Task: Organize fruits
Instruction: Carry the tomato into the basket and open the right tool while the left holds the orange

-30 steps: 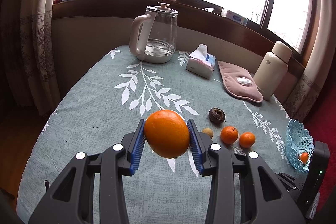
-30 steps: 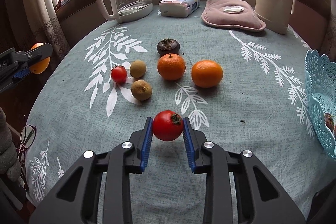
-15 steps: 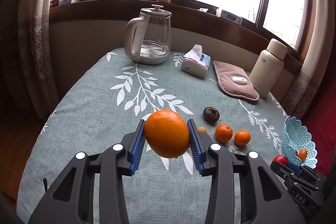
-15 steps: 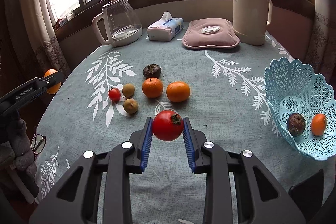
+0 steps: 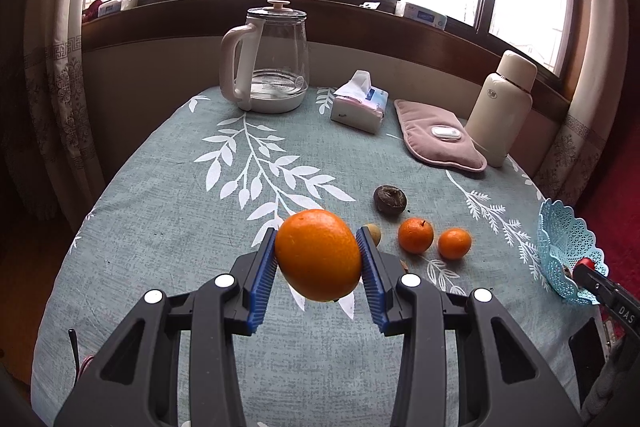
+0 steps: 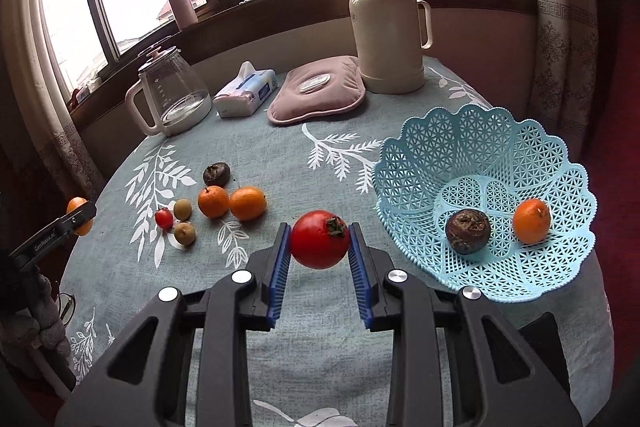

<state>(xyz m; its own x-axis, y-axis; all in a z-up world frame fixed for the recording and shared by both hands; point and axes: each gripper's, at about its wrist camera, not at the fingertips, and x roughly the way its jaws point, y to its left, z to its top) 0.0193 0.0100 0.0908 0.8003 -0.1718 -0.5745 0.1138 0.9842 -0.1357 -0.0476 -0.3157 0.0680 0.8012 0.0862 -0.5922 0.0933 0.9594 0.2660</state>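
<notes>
- Your left gripper (image 5: 319, 255) has its fingers clamped on an orange (image 5: 319, 254), held above the tabletop (image 5: 168, 227).
- Your right gripper (image 6: 319, 245) has its fingers pinching a red fruit (image 6: 319, 240) beside the basket (image 6: 420, 163).

Large orange (image 5: 319, 254) and red tomato (image 6: 319, 239) (both clamped) hang above table.
</notes>
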